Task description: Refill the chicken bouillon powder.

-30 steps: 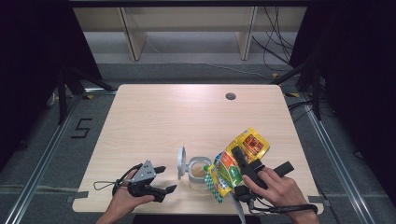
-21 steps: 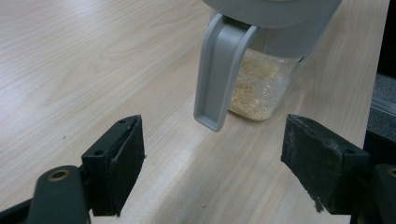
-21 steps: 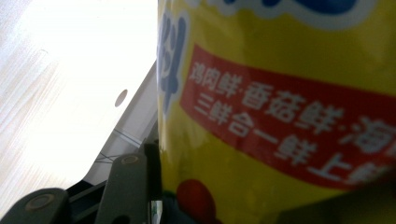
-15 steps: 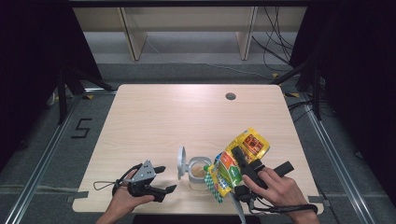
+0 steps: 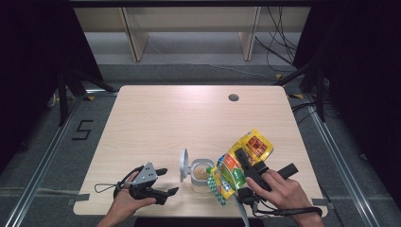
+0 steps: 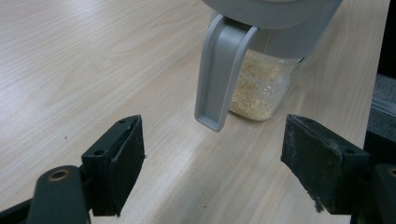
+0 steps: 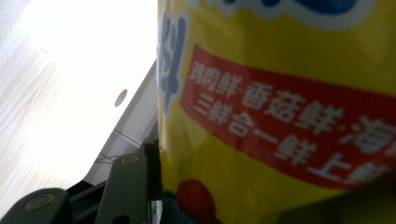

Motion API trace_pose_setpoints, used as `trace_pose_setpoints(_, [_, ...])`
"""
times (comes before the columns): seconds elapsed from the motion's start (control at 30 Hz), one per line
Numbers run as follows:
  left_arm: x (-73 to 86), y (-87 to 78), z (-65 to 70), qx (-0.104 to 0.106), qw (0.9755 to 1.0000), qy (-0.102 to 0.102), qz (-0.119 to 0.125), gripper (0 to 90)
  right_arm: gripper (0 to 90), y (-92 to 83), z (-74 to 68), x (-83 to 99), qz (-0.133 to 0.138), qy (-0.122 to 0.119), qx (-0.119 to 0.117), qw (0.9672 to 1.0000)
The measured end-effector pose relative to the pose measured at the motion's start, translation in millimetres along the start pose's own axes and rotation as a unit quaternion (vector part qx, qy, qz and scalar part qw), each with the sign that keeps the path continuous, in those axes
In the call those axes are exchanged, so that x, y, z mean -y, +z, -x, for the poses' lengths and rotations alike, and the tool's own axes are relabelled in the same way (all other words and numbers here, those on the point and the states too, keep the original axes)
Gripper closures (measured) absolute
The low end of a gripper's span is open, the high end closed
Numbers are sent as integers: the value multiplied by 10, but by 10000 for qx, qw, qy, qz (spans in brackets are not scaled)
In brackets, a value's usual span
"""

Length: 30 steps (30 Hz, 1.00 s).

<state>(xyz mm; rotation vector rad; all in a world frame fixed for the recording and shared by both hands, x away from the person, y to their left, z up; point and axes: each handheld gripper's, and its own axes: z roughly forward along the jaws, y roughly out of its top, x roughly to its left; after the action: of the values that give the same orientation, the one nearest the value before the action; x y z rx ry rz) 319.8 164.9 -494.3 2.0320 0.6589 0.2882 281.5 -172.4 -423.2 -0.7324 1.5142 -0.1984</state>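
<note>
Yellow seasoning bag with red label and green bottom edge, tilted over open jar, clear jar part-filled with pale granules, grey lid flipped upright at table's near edge
</note>
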Motion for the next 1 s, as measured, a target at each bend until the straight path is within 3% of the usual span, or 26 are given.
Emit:
trace_pose_setpoints(0.03, [0, 0, 1, -1, 10000, -7, 1, 208, 528, 0, 1, 2, -1, -4, -2, 10000])
trace_pose_setpoints(0.1, [0, 0, 0, 1, 10000, 1, 1, 208, 528, -18, -28, 3, -118, 206, 13, 9997])
trace_pose_setpoints(0.23, [0, -3, -2, -2, 10000, 11, -13, 208, 528, -22, -41, -1, -167, 305, -37, 9994])
trace_pose_setpoints(0.33, [0, -4, -5, -3, 10000, 31, -24, 208, 528, -21, -41, -1, -168, 314, -88, 9993])
trace_pose_setpoints(0.4, [0, -4, -4, -1, 10000, 25, -23, 208, 529, -18, -31, 0, -126, 267, 65, 9995])
trace_pose_setpoints(0.53, [0, 0, 1, -2, 10000, -7, 0, 208, 529, -18, -29, 0, -129, 263, 68, 9995])
trace_pose_setpoints(0.57, [-2, -4, -4, 1, 10000, 35, -25, 208, 529, -22, -41, 0, -160, 308, -39, 9994])
trace_pose_setpoints(1.0, [0, -3, -5, 3, 10000, 32, -18, 208, 529, -21, -44, 1, -156, 311, -47, 9994])
